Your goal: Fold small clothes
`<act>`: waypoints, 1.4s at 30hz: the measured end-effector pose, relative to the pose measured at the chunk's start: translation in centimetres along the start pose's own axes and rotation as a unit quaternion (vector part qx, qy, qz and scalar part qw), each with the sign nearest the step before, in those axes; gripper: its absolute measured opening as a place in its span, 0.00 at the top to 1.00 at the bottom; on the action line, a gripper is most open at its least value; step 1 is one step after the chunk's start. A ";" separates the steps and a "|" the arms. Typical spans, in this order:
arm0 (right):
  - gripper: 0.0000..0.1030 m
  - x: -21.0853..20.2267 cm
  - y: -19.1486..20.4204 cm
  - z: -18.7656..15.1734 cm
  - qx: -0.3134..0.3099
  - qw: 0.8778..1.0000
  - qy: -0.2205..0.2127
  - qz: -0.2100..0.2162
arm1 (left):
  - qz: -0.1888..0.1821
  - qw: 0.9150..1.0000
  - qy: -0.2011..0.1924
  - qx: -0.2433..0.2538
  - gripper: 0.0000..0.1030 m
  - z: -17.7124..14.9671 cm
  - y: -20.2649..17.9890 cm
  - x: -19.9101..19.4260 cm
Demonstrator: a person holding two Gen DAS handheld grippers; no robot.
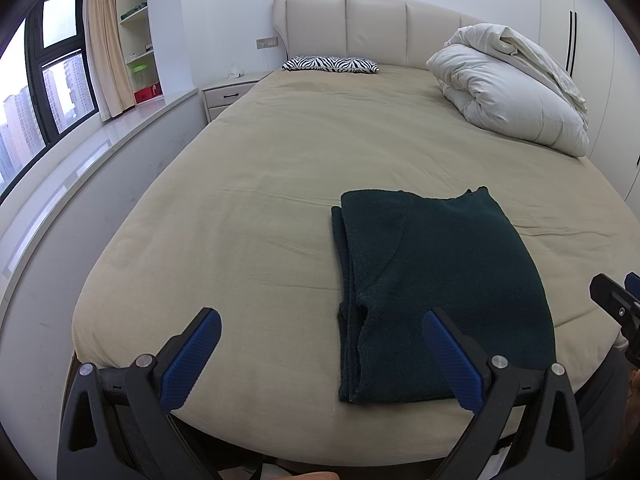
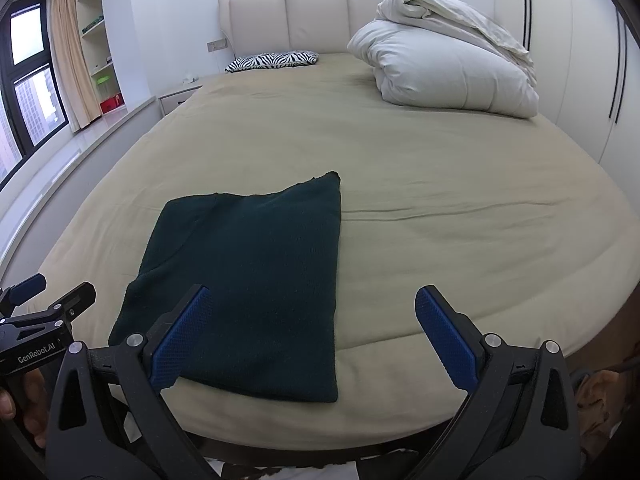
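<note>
Left gripper (image 1: 322, 356) hovers with jaws spread wide, holding nothing; right gripper (image 2: 314, 334) likewise gaping and empty. Between them, just ahead of both, the folded dark green sweater (image 2: 256, 284) lies flat on the tan bedsheet (image 1: 260, 168). Far beyond, a bundled white duvet (image 2: 444, 64).

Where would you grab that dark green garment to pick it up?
By the near edge of the garment, coming in from the foot of the bed. It lies flat and folded, with stacked layers showing along its left side, so pinching there takes every layer together.
</note>
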State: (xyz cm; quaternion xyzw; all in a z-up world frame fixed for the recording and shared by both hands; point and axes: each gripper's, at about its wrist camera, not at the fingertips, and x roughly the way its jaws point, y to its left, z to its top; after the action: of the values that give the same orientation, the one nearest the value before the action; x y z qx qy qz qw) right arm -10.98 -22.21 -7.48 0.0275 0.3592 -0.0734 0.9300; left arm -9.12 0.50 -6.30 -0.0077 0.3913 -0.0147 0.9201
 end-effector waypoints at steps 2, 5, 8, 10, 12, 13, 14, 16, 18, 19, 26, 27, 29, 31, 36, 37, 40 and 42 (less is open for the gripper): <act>0.00 0.0 0.0 0.0 0.001 1.000 0.001 0.000 | 0.000 1.000 0.000 0.000 0.00 0.0 0.0 0.0; 0.00 0.0 0.0 0.0 0.001 1.000 0.001 0.001 | 0.000 1.000 0.000 0.001 0.00 0.0 0.0 0.0; 0.00 0.0 0.0 0.0 0.001 1.000 0.001 0.001 | -0.001 1.000 0.000 0.001 0.00 0.0 0.0 0.0; 0.00 0.0 0.0 0.0 0.002 1.000 0.002 0.001 | 0.000 1.000 0.001 0.002 0.00 -0.1 0.0 0.0; 0.00 0.0 0.0 0.0 0.001 1.000 0.002 0.001 | -0.001 1.000 0.001 0.002 0.00 -0.1 0.1 0.0; 0.00 0.0 0.0 0.0 0.001 1.000 0.002 0.002 | 0.000 1.000 0.001 0.002 0.00 -0.1 0.1 0.0; 0.00 0.0 0.0 0.0 0.002 1.000 0.002 0.001 | 0.000 1.000 0.001 0.002 0.00 -0.1 0.1 0.0; 0.00 0.0 0.0 0.0 0.002 1.000 0.003 0.002 | 0.000 1.000 0.001 0.002 0.00 -0.1 0.1 0.0; 0.00 0.1 0.0 0.0 0.003 1.000 0.004 0.003 | -0.001 1.000 0.001 0.002 0.00 -0.1 0.1 0.0; 0.00 0.1 0.0 0.0 0.003 1.000 0.004 0.003 | -0.001 1.000 0.001 0.002 0.00 -0.1 0.1 0.0; 0.00 0.1 0.0 0.0 0.003 1.000 0.005 0.004 | -0.002 1.000 0.001 0.003 0.00 -0.1 0.1 0.0; 0.00 0.1 0.0 0.0 0.004 1.000 0.005 0.004 | -0.003 1.000 0.002 0.004 0.00 -0.1 0.1 0.0; 0.00 0.2 -0.1 0.0 0.004 1.000 0.006 0.005 | -0.003 1.000 0.002 0.005 0.00 0.0 0.1 -0.1; 0.00 0.3 -0.1 0.0 0.005 1.000 0.007 0.005 | -0.004 1.000 0.002 0.007 0.00 0.1 0.2 0.0; 0.00 0.4 -0.1 0.0 0.006 1.000 0.008 0.007 | -0.005 1.000 0.003 0.008 0.00 0.1 0.2 0.0; 0.00 0.4 0.0 0.0 0.006 1.000 0.008 0.008 | -0.005 1.000 0.004 0.008 0.00 0.1 0.2 0.0; 0.00 0.4 0.0 -0.1 0.007 1.000 0.009 0.008 | -0.006 1.000 0.004 0.008 0.00 0.1 0.2 0.0; 0.00 0.5 0.0 -0.1 0.007 1.000 0.010 0.008 | -0.006 1.000 0.004 0.008 0.00 0.1 0.2 0.0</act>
State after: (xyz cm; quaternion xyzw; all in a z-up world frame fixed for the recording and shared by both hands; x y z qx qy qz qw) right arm -10.73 -22.27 -7.91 0.0373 0.3677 -0.0678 0.9267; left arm -9.00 0.70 -6.23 -0.0028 0.3950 -0.0229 0.9184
